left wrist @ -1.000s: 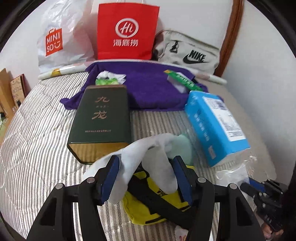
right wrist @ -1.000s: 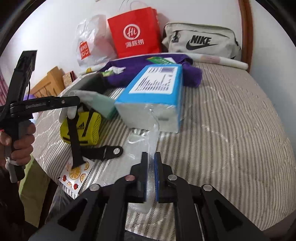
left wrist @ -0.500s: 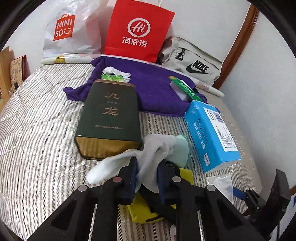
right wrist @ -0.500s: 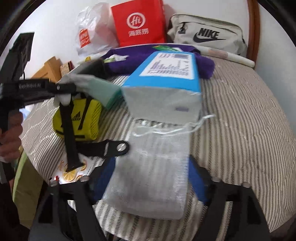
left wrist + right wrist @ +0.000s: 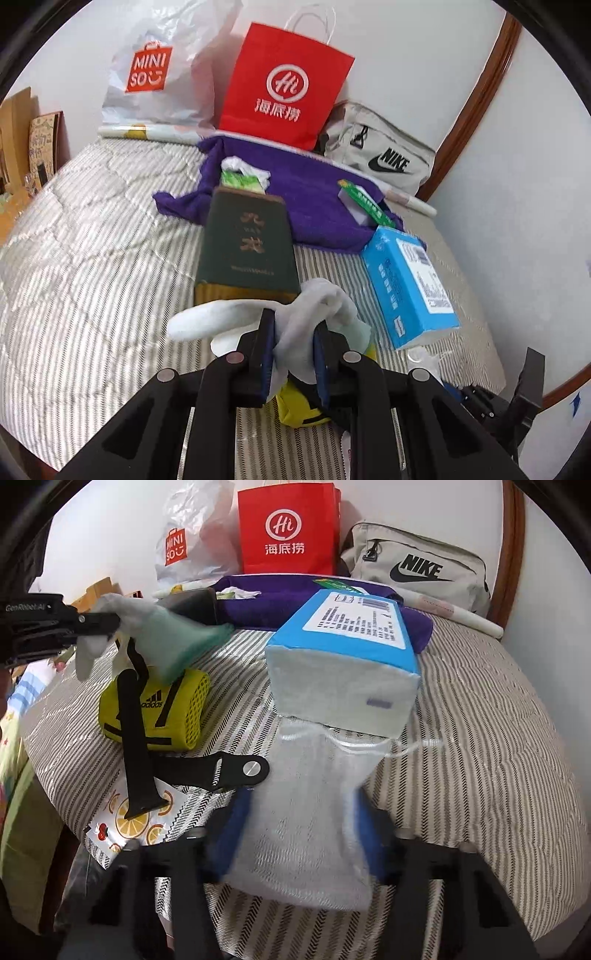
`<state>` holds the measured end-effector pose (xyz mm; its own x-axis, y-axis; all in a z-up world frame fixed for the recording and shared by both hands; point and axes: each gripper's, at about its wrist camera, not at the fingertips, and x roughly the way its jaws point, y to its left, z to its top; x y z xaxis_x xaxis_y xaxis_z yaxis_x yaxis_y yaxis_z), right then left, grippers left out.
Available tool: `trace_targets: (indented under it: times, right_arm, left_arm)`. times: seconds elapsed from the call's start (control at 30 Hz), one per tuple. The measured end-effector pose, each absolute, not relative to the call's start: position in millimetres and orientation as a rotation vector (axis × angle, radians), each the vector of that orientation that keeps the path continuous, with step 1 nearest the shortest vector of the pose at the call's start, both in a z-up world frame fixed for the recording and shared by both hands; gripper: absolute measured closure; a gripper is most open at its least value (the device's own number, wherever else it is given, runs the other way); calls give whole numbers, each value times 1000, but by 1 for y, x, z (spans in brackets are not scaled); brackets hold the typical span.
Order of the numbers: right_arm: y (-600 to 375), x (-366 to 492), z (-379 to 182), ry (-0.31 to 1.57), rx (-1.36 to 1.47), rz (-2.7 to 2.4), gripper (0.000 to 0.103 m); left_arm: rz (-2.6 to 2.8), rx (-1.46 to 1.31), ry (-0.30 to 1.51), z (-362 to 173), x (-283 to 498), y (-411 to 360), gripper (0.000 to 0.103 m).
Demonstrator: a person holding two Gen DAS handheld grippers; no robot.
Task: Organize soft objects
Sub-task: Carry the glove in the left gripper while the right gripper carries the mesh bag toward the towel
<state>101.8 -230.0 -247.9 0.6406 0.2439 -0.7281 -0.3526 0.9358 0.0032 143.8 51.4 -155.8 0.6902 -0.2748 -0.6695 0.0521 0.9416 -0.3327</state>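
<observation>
Since a second ago the left gripper has gone from standing spread around the white sock to pinching it and raising it just in front of the dark green tin, while the right gripper has opened: its fingers now stand wide either side of the white mesh drawstring pouch, which lies on the striped bedcover touching the near end of the blue tissue pack. The sock is held by a bunched middle fold, both ends hanging free, and a mint-green piece trails from it (sock toe or a separate cloth, I cannot tell); it could slip out or snag the black strap draped over the yellow pouch beside the tin. The blurred mesh pouch is flimsy and might slide rather than be gripped. Readable writing: "MINISO" on the white plastic bag behind the tin, "Hi" with Chinese characters on the red paper bag, "NIKE" on the grey bag, "adidas" on the yellow pouch, gold characters on the tin, "GenRobot.AI" on the left gripper's body.
</observation>
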Motion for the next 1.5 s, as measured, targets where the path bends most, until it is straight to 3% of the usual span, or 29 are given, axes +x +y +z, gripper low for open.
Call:
trace_targets:
  times: [0.03, 0.07, 0.2, 0.57, 1.5]
  right_arm:
    - [-232, 102, -247, 808, -147, 342, 83]
    - [-234, 102, -247, 811, -148, 340, 87]
    - [-242, 103, -246, 825, -144, 349, 95]
    - [-254, 103, -212, 780, -91, 398, 95]
    - [-239, 149, -144, 683, -98, 412, 95]
  left_arm:
    - [-185, -305, 786, -154, 143, 53, 85]
    - [-190, -319, 781, -152, 143, 57, 85]
    - [-196, -351, 769, -147, 143, 67, 86]
    - [-255, -464, 727, -130, 136, 92, 86]
    - [-228, -447, 671, -84, 158, 108, 86]
